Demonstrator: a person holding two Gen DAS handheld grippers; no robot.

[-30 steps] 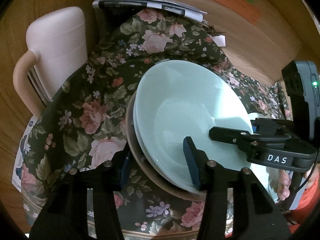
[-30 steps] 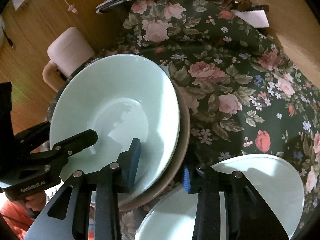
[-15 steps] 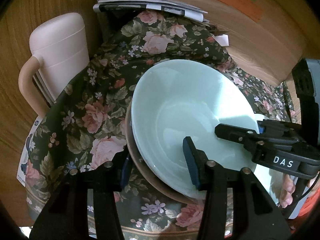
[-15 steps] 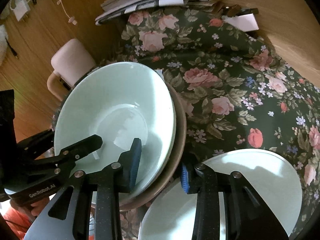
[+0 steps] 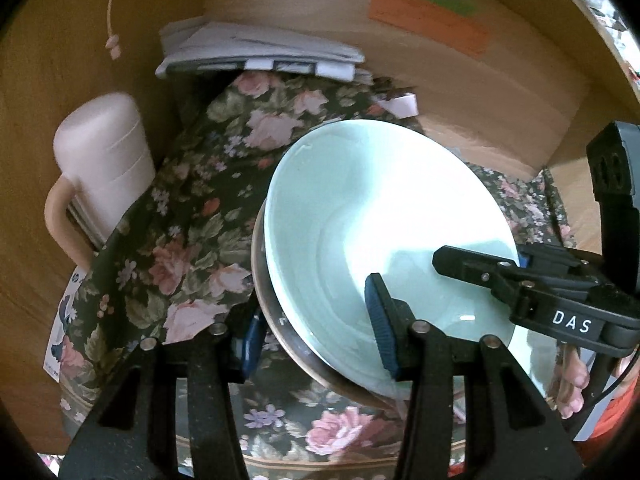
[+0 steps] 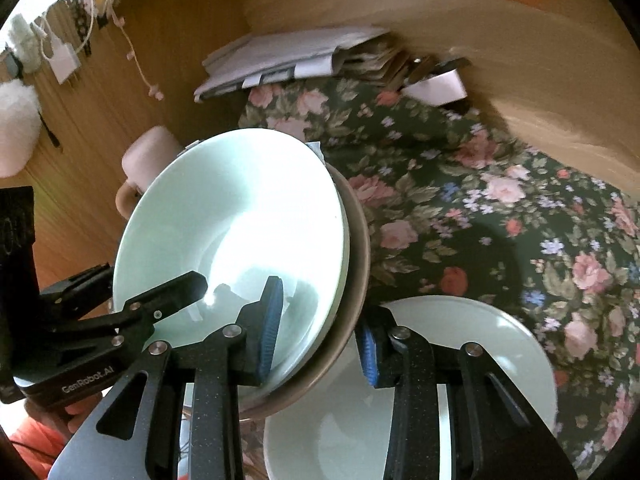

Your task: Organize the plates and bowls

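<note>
Gripping bowl stack (image 5: 384, 216) rim | left tongs (image 5: 316, 334) clamped | right tongs (image 6: 320, 332) clamped opposite

Right gripper (image 6: 320, 328): pads clamped across the rim of the stack, one pad inside, one outside.
Stack: pale green bowl (image 6: 240, 220) nested in a brown plate (image 6: 358, 248), tilted.
Left gripper (image 6: 152, 296): one finger lies over the bowl's inner wall from the opposite side; closure cannot be told.
Second pale plate (image 6: 472, 344): flat on the floral tablecloth (image 6: 460, 200), near edge.
Papers (image 6: 288, 60): stacked at the far edge.
Pink chair (image 6: 148, 160): beyond the left edge.
</note>
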